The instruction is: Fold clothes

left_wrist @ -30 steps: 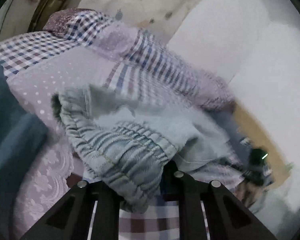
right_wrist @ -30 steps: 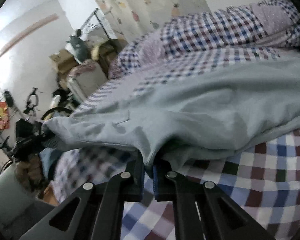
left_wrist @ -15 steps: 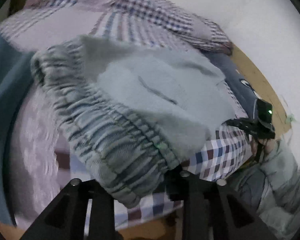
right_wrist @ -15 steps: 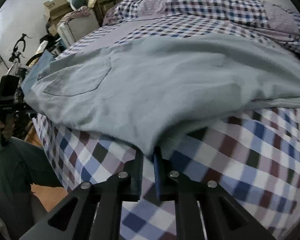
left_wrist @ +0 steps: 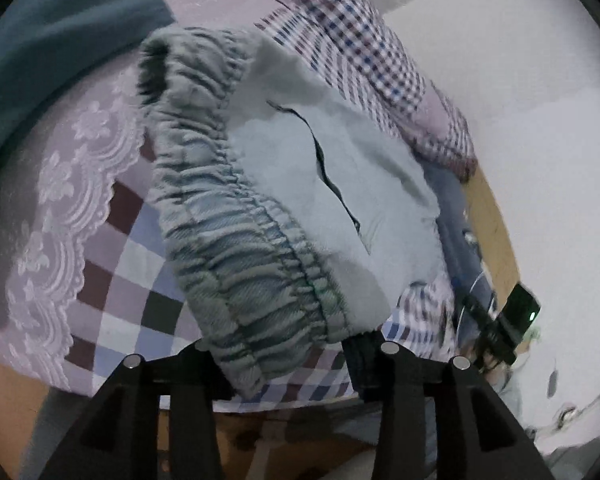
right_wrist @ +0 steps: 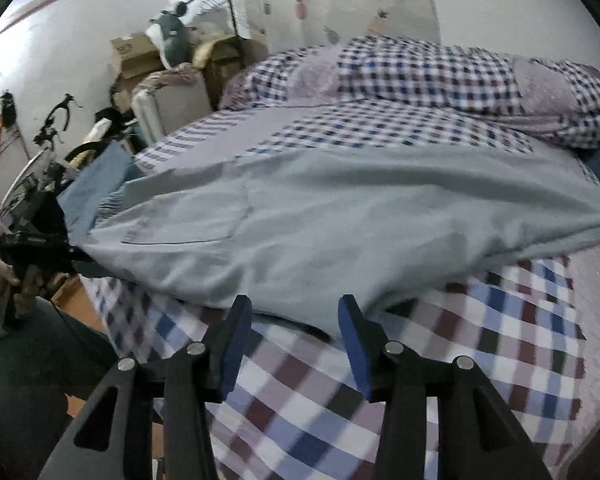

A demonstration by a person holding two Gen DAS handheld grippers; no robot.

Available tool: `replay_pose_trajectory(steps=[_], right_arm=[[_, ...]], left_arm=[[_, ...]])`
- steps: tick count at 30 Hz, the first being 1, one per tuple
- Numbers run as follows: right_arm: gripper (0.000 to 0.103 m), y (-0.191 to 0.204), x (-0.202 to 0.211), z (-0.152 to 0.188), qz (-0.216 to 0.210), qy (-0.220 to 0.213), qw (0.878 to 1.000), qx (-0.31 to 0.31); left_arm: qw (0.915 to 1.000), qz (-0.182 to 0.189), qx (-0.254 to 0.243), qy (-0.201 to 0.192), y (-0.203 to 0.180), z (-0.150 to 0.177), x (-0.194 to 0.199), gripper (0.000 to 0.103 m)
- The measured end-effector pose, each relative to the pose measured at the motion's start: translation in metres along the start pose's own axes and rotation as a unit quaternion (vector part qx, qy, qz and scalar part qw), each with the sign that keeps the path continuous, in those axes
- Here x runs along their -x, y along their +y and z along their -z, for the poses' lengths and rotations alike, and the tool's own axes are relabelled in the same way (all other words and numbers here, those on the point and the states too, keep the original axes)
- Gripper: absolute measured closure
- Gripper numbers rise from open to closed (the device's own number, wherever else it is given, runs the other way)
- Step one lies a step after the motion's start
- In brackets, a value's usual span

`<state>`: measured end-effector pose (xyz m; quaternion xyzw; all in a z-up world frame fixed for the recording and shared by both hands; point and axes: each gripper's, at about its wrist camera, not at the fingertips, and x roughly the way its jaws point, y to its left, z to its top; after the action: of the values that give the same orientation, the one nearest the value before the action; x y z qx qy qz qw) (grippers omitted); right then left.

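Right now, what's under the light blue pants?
The checked bedspread lies under the light blue pants, showing around their edges. Whatever sits beneath the pants' middle is covered.

Bare checked bedspread (right_wrist: pixel 480 340) beside spread trousers (right_wrist: pixel 340 220).

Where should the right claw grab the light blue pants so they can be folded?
Take the near hem edge of the pants, where it lifts off the checked bedspread just ahead of the open right claw. Come in low from the bed's near side, one finger sliding beneath the raised fabric.
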<state>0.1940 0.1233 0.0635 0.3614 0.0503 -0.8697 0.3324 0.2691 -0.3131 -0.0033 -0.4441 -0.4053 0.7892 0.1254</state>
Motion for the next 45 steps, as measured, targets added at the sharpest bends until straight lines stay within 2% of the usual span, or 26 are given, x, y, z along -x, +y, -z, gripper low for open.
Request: replay_pose_trajectory(steps=[3, 6, 10, 12, 18, 21, 24, 27, 37, 41, 45], right_arm=[[0.055, 0.02, -0.015, 0.002, -0.028, 0.007, 0.999, 0.023], [0.055, 0.037, -0.024, 0.006, -0.059, 0.014, 0.997, 0.043], [0.055, 0.045, -0.022, 0.007, -0.082, 0.002, 0.996, 0.045], [0.055, 0.046, -0.02, 0.007, -0.085, -0.006, 0.995, 0.041], [0.055, 0.041, -0.013, 0.004, -0.081, -0.024, 0.996, 0.028], [0.055, 0.038, -0.011, 0.0, -0.08, -0.034, 0.996, 0.02], [0.055, 0.036, -0.009, -0.002, -0.082, -0.043, 0.996, 0.012], [0.055, 0.034, -0.008, -0.003, -0.082, -0.046, 0.996, 0.007], [0.055, 0.023, -0.004, -0.003, -0.086, -0.057, 0.995, -0.011], [0.055, 0.02, -0.002, -0.004, -0.09, -0.061, 0.994, -0.016], [0.055, 0.019, 0.0, -0.004, -0.091, -0.065, 0.994, -0.019]], left_arm=[[0.9996, 0.018, 0.016, -0.016, 0.007, 0.003, 0.006, 0.056], [0.999, 0.036, 0.026, -0.007, 0.015, 0.0, 0.009, 0.054], [0.9992, 0.031, 0.023, -0.011, 0.023, -0.001, 0.021, 0.048], [0.9994, 0.012, 0.029, -0.014, 0.027, 0.0, 0.027, 0.018], [0.9976, 0.001, 0.051, -0.047, 0.026, 0.013, 0.039, 0.018], [0.9935, 0.023, 0.064, -0.091, 0.016, 0.026, 0.044, 0.018], [0.9839, 0.047, 0.107, -0.135, 0.013, 0.041, 0.038, 0.018], [0.9654, 0.071, 0.173, -0.182, 0.011, 0.054, 0.024, 0.017], [0.9512, 0.041, 0.229, -0.202, -0.001, 0.044, -0.037, 0.017], [0.9445, 0.035, 0.246, -0.215, 0.006, 0.033, -0.042, 0.017], [0.94, 0.047, 0.239, -0.239, 0.002, 0.022, -0.037, 0.017]])
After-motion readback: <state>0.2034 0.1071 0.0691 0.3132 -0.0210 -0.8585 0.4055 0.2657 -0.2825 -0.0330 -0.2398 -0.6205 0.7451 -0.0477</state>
